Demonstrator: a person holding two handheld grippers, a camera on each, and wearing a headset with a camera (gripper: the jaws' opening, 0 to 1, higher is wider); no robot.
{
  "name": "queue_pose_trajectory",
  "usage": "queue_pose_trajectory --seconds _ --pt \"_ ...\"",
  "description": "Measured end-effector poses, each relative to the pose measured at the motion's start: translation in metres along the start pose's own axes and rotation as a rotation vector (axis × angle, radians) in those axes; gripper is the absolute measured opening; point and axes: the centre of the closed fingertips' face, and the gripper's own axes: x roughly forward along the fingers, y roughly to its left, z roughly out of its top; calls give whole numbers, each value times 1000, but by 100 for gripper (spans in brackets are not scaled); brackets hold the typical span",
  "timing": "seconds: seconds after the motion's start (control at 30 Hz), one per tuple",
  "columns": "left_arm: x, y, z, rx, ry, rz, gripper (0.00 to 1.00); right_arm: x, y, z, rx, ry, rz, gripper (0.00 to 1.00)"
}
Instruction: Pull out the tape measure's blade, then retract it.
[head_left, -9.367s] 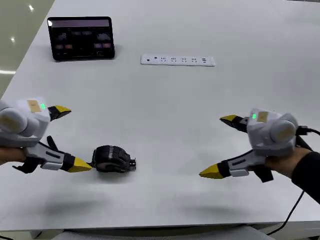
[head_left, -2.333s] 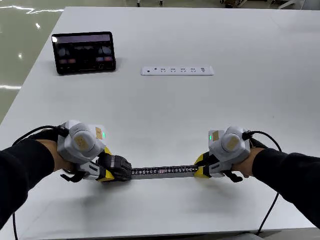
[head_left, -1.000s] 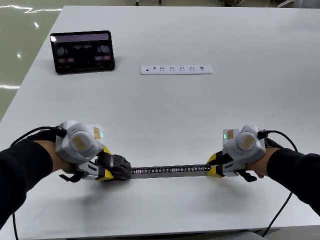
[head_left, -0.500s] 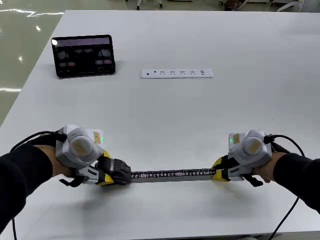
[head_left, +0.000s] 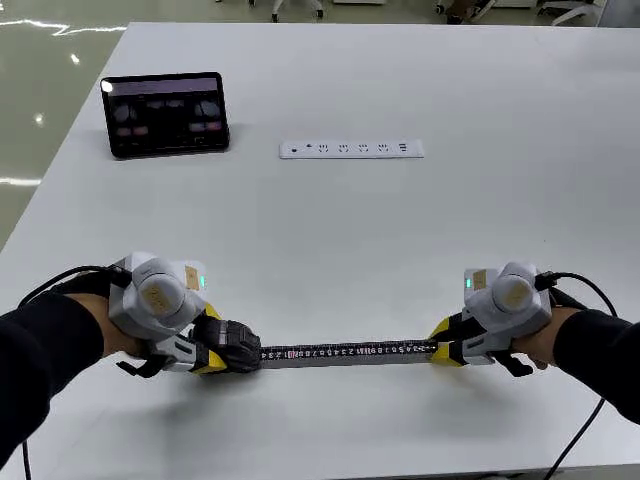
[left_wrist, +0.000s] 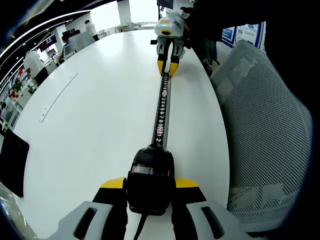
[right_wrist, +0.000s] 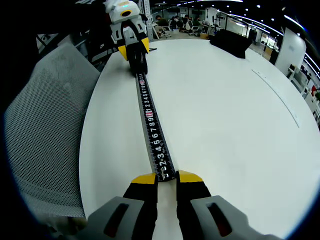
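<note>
Near edge of the white counter (head_left: 400, 230): left gripper (head_left: 212, 340), jaws clamped on the case of the black tape measure (head_left: 236, 345), which rests on the counter. Its blade (head_left: 348, 351) lies drawn out flat, numbered face up, and reaches the right gripper (head_left: 440, 345), whose yellow-tipped jaws pinch the blade's end. Far side: tablet (head_left: 165, 113) at left, power strip (head_left: 351, 150) at centre.

I've got the L gripper (head_left: 212, 352) clamped on the tape measure (head_left: 235, 346) case, near the front edge of the table (head_left: 400, 240). Its blade (head_left: 345, 351) lies flat on the top, numbers up, and runs to the R gripper (head_left: 441, 346), which pinches the tip. Tablet (head_left: 165, 112) sits far left and power strip (head_left: 351, 149) far centre, both well apart from the tape.
</note>
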Motion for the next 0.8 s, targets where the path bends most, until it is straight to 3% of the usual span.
queue_pose_trajectory --seconds 0.5,0.6,0.73,0.8 --pt "-1 -1 1 -4 -7 2 30 0 0 0 -1 2 5 9" --pt "0 -1 3 -38 -4 -5 30 1 -1 1 9 3 9 9" --pt "3 2 3 -26 -18 -2 31 2 1 2 -70 40 14 10" --pt "2 1 4 -35 -29 0 31 2 1 1 -74 41 9 11"
